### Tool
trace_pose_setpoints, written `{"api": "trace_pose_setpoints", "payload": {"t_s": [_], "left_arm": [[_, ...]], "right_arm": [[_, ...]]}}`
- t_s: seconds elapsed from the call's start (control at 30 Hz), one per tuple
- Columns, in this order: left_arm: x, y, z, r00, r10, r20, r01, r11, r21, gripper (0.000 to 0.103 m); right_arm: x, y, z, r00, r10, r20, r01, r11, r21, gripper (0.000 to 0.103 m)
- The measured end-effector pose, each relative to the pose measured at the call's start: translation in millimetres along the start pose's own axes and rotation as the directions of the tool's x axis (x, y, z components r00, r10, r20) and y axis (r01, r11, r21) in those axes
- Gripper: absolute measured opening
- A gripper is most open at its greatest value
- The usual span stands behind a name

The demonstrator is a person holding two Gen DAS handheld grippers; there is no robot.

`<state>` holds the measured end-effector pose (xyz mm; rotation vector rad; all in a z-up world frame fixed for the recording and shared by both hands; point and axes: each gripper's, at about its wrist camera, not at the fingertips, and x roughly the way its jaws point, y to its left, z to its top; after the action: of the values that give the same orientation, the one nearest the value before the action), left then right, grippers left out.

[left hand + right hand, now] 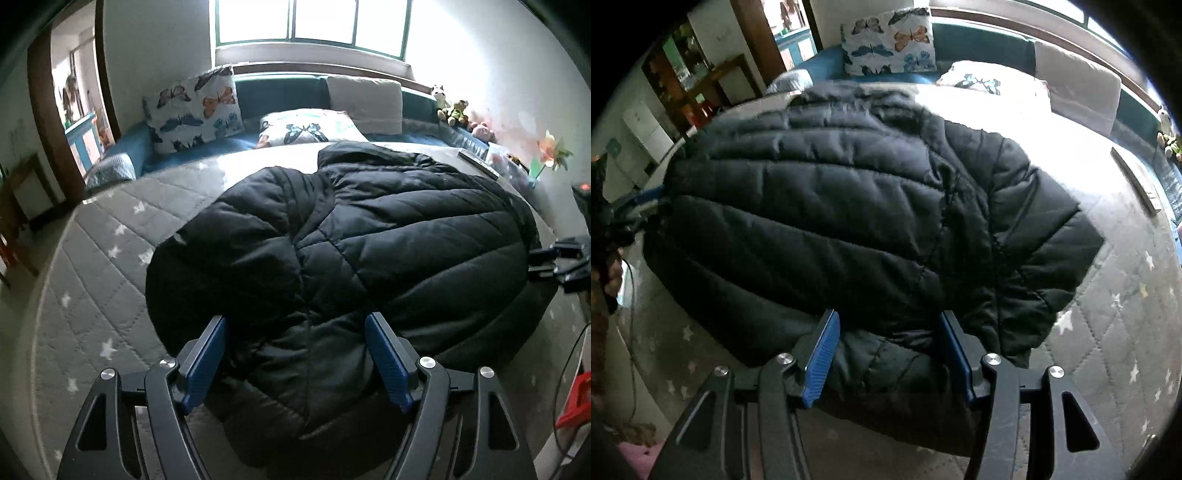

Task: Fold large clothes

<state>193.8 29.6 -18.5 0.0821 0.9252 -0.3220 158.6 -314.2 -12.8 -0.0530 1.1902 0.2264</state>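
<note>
A black puffer jacket (369,236) lies spread on the grey star-print mattress (96,280), collar end toward the pillows. My left gripper (295,319) hangs over its near hem, jaws wide and open, both blue pads bare, with the fabric below them. The right gripper (557,258) shows at the jacket's right side. In the right wrist view the jacket (849,206) fills the middle, one sleeve (1052,243) lying out to the right. My right gripper (889,314) stands open over the near edge, fabric between its fingers, not pinched. The left gripper (639,206) is a blur at far left.
Two butterfly pillows (192,107) (306,127) and a grey pillow (364,99) sit at the head of the bed under a bright window (310,22). Plush toys (454,107) line the right edge. A doorway (74,99) opens at left. A red object (576,402) and a cable (569,369) lie at right.
</note>
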Motion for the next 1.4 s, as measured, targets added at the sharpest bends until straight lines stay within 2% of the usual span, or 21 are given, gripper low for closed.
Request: {"api": "trace_pose_setpoints", "payload": {"t_s": [0.1, 0.2, 0.37, 0.5, 0.57, 0.6, 0.7, 0.8, 0.97, 1.17, 1.3, 1.4], "left_arm": [[-1, 2, -1, 1.000, -0.004, -0.007, 0.004, 1.000, -0.012, 0.082], [-13, 6, 11, 1.000, -0.011, -0.001, 0.011, 1.000, -0.018, 0.081], [-32, 6, 51, 0.997, -0.006, 0.073, 0.007, 1.000, -0.006, 0.080], [-4, 14, 81, 0.999, 0.010, 0.036, -0.009, 0.999, -0.038, 0.076], [19, 21, 87, 1.000, 0.024, -0.011, -0.025, 0.998, -0.054, 0.075], [30, 21, 88, 0.999, 0.026, -0.030, -0.028, 0.998, -0.060, 0.076], [53, 29, 84, 0.998, -0.013, -0.066, 0.005, 0.994, -0.110, 0.076], [48, 29, 84, 0.998, -0.021, -0.051, 0.015, 0.992, -0.122, 0.075], [8, 18, 74, 1.000, 0.015, 0.014, -0.013, 0.997, -0.079, 0.075], [-50, -3, 46, 0.997, -0.004, 0.077, 0.010, 0.997, -0.081, 0.076], [-84, -21, 23, 0.993, 0.034, 0.110, -0.026, 0.997, -0.066, 0.076], [-105, -36, 7, 0.992, 0.036, 0.123, -0.028, 0.997, -0.067, 0.082]], "right_arm": [[5, 7, 4, 0.999, -0.029, -0.018, 0.029, 0.999, -0.022, 0.060], [-9, 9, 16, 0.998, -0.044, -0.038, 0.043, 0.998, -0.035, 0.060], [-33, 25, 51, 0.999, 0.005, 0.048, -0.002, 0.999, -0.054, 0.060], [-17, 38, 85, 0.996, 0.058, 0.070, -0.054, 0.997, -0.058, 0.060], [3, 40, 95, 0.997, 0.070, 0.045, -0.068, 0.996, -0.055, 0.060], [17, 41, 98, 0.999, 0.047, 0.018, -0.046, 0.997, -0.056, 0.060], [49, 42, 91, 0.999, 0.024, -0.035, -0.025, 0.998, -0.050, 0.060], [47, 42, 88, 0.999, 0.015, -0.031, -0.017, 0.998, -0.068, 0.060], [13, 49, 73, 0.999, -0.039, 0.025, 0.041, 0.996, -0.081, 0.060], [-19, 59, 55, 0.992, -0.076, 0.097, 0.084, 0.993, -0.080, 0.062], [-33, 70, 39, 0.985, -0.111, 0.135, 0.124, 0.988, -0.091, 0.062], [-39, 81, 29, 0.979, -0.128, 0.160, 0.145, 0.985, -0.099, 0.062]]}}
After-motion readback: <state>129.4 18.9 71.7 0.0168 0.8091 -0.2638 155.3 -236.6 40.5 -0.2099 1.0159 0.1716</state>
